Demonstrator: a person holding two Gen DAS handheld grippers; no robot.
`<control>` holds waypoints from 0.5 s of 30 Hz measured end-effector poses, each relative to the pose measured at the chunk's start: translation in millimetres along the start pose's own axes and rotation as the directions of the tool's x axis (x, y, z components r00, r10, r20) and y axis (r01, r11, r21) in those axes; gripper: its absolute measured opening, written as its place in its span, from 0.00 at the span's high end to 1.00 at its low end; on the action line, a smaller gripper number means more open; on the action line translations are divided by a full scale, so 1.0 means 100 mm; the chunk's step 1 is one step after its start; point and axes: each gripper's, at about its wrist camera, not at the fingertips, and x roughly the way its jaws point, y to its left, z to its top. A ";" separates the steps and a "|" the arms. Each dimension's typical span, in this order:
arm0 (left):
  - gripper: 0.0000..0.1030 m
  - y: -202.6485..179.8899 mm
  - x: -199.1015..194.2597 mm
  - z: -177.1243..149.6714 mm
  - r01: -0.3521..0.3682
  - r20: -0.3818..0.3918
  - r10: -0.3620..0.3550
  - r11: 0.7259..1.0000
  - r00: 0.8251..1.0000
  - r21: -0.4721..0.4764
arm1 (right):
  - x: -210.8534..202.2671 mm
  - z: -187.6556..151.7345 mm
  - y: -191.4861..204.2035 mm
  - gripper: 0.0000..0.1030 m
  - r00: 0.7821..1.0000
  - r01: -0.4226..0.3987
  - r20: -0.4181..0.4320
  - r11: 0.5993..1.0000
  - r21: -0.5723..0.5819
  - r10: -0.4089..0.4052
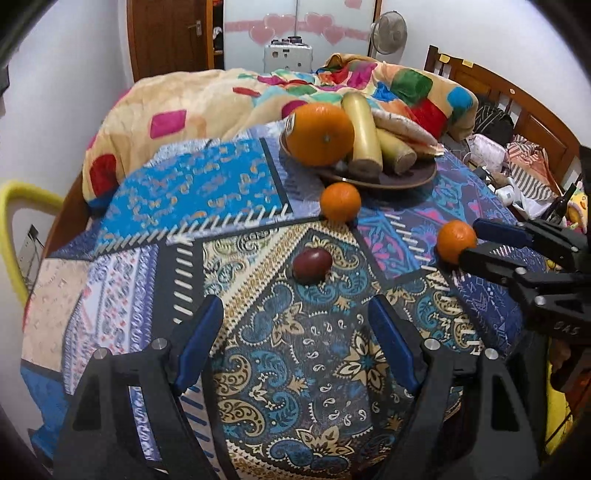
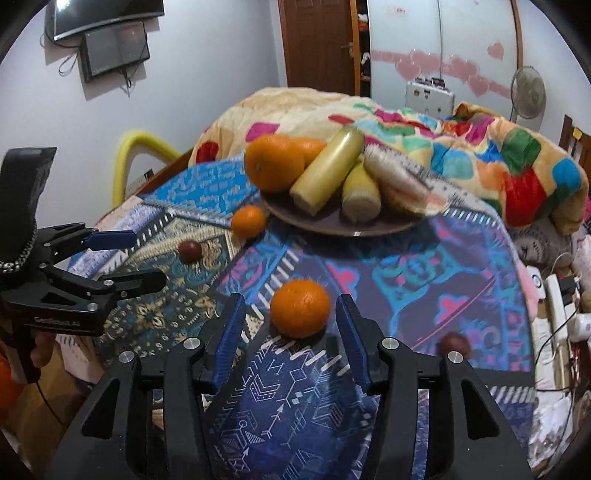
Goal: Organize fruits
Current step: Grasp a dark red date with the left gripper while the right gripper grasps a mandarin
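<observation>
a bedroom: bed (image 1: 517,107) (blanket (image 1: 207,99) heaped), fan (image 1: 388,34).

Patterned cloth bedspread (image 1: 303,350), matt; fleecy blanket (image 1: 177,103); glossy brown plate (image 1: 413,177); dimpled orange (image 2: 300,308) peel; wooden headboard (image 1: 517,107); black plastic left gripper (image 1: 295,317), blue pads

Patchwork cloth (image 1: 303,350): blue, gold and cream paisley near; bright blue panel far left; purple-pink panel right. Plate (image 1: 413,177): dark brown. Large orange (image 1: 319,133), two small oranges (image 1: 340,202) (image 1: 456,242): orange. Bananas (image 1: 364,133): pale yellow. Small fruit (image 1: 312,260): dark red. Blanket (image 1: 221,96): cream, multicoloured blocks. Gripper pads (image 1: 199,343): blue.
</observation>
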 end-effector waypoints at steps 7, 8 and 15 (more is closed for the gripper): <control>0.36 0.05 0.09 0.00 0.024 -0.005 -0.024 1.000 1.000 -0.020 | 0.13 -0.05 -0.04 0.66 1.000 -0.003 -0.013 1.000 0.010 0.004; 0.37 0.05 0.10 0.00 0.025 -0.004 -0.025 0.999 1.000 -0.022 | 0.12 -0.05 -0.04 0.67 1.000 -0.001 -0.009 1.000 0.004 0.001; 0.51 0.03 0.20 0.11 0.028 -0.001 -0.028 0.999 1.000 -0.018 | 0.08 -0.04 -0.06 0.67 1.000 -0.005 0.008 1.000 -0.007 0.005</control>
